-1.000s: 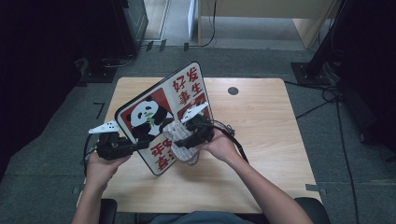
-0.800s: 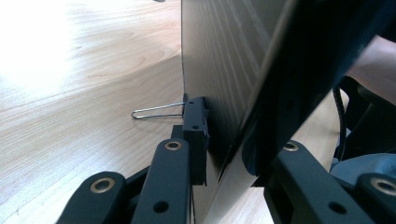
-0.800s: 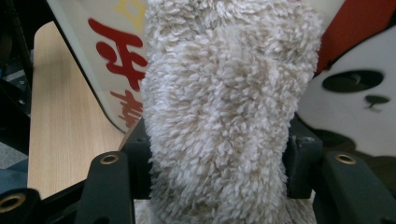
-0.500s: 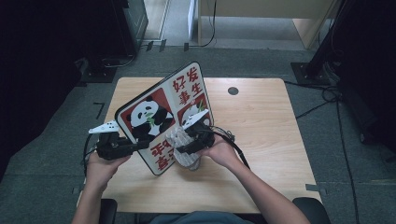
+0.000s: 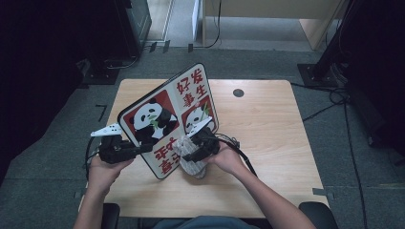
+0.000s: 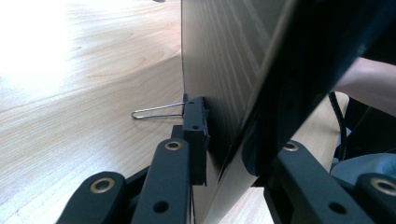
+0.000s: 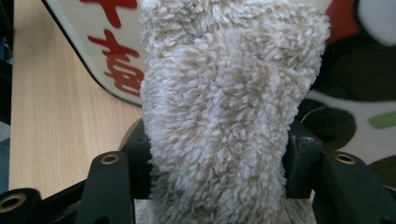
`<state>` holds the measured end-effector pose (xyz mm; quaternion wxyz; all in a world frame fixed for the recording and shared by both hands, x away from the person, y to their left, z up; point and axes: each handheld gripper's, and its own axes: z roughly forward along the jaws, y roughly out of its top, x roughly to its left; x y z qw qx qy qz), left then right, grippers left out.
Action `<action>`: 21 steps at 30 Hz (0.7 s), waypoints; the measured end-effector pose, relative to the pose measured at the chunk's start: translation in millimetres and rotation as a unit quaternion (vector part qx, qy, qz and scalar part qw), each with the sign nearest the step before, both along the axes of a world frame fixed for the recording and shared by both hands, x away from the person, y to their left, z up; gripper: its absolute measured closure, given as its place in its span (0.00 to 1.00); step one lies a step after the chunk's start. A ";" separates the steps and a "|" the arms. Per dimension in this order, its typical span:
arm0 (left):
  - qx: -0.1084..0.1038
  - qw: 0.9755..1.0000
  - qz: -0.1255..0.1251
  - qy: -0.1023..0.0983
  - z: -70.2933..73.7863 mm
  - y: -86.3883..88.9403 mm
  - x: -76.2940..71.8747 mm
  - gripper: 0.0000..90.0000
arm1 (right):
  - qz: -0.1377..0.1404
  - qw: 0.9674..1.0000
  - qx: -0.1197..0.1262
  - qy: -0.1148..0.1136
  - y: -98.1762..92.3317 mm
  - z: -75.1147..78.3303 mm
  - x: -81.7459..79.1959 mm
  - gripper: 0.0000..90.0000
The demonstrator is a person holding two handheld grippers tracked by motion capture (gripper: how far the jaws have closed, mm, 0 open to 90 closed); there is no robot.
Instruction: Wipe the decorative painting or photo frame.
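- Over the table's [image 5: 267, 124] near half, a panda board [image 5: 167, 117] stands tilted on its lower edge, printed face toward the person.
- Left gripper [image 5: 138, 149] is clamped on the board's left edge [image 6: 233, 121] — a steadying hold, by the look of it, keeping the face propped up for wiping.
- Right gripper [image 5: 198, 151] is closed on a fluffy cloth [image 7: 219, 116], which bulges past both jaws.
- Cloth presses on the board's lower right, by the red lettering [image 7: 119, 60] — pile leads, so the jaws stay off the print.
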<state>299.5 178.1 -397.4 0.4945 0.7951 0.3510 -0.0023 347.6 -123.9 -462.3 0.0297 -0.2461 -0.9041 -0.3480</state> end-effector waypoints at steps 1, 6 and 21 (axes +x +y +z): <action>-0.001 1.000 0.001 0.000 0.0 -0.1 -0.1 0.85 | 0.002 1.000 -0.002 0.001 -0.3 -2.0 -0.1 0.48; -0.001 1.000 0.000 0.000 0.0 -0.1 0.0 0.85 | 0.006 1.000 -0.013 0.007 0.2 -9.4 -1.1 0.48; 0.000 1.000 0.002 -0.002 -0.2 0.0 0.0 0.85 | 0.014 0.999 -0.029 0.024 0.6 -20.7 -3.3 0.48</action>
